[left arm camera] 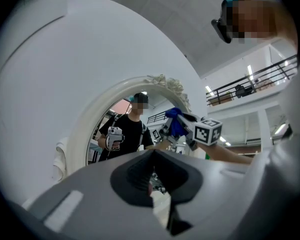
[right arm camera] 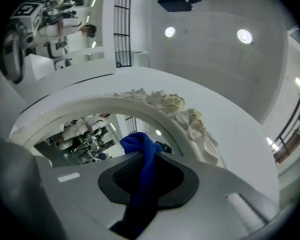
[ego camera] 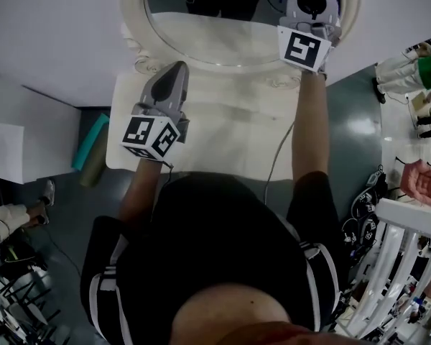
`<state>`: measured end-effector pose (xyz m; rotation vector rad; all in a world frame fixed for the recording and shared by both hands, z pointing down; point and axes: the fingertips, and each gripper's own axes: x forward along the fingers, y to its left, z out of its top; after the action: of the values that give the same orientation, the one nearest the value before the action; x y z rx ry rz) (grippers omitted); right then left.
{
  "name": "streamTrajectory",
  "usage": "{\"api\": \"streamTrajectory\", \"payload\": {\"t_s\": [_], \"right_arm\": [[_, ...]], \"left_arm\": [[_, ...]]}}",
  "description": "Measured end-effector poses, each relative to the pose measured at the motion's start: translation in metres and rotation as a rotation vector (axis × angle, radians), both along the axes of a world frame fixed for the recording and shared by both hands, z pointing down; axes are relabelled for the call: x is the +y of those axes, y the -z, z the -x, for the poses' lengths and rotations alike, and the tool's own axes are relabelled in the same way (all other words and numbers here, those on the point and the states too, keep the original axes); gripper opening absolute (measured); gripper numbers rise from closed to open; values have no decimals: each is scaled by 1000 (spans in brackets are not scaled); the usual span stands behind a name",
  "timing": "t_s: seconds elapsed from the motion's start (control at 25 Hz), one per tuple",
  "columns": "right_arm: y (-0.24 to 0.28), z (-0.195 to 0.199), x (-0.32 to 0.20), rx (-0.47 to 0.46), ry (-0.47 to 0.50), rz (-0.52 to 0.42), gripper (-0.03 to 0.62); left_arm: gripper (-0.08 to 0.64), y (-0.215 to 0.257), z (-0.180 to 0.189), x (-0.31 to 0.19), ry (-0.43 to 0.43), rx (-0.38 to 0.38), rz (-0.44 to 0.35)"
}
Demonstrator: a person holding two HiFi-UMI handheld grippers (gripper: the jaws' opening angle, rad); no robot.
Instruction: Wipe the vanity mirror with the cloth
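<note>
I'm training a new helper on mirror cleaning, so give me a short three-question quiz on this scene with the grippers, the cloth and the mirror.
1. Which gripper holds the cloth? A: left gripper. B: right gripper. C: neither.
2. True or false: the cloth is red.
3. Fill in: the mirror has a ___ frame.
Key: 1 B; 2 false; 3 white.
</note>
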<state>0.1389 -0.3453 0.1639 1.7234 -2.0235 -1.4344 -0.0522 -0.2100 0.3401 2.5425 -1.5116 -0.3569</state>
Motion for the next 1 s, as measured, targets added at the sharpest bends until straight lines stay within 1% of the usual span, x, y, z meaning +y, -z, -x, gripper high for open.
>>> {"api": "streamTrajectory", "payload": {"t_s": [0.08,0.2,0.28,0.36,0.52,0.68,0.88,1.0], "right_arm": [[-13,6,-2,101,12,7,58],[-36,14,-4,210,34,11,58],[-52,17,-5,262,46,27,57],[-67,16,-3,296,56,49,57],[-97,15,-1,345,69,101,57],[-138,17,-3,369,80,173,57],[-204,13,-3,380,96,282,57],[-242,12,-3,379,109,369,55]], "left_arm": [[11,-4,-7,-5,-10,2,9],[11,-8,-14,-10,-27,-6,21],[11,-9,-17,-12,-32,-9,25],[11,-10,-19,-11,-34,-11,29],[11,-12,-20,-12,-32,-12,39],[11,-18,-16,-13,-28,-10,48],[11,-25,-12,-11,-26,-13,62],[11,-25,-10,-9,-25,-8,69]]}}
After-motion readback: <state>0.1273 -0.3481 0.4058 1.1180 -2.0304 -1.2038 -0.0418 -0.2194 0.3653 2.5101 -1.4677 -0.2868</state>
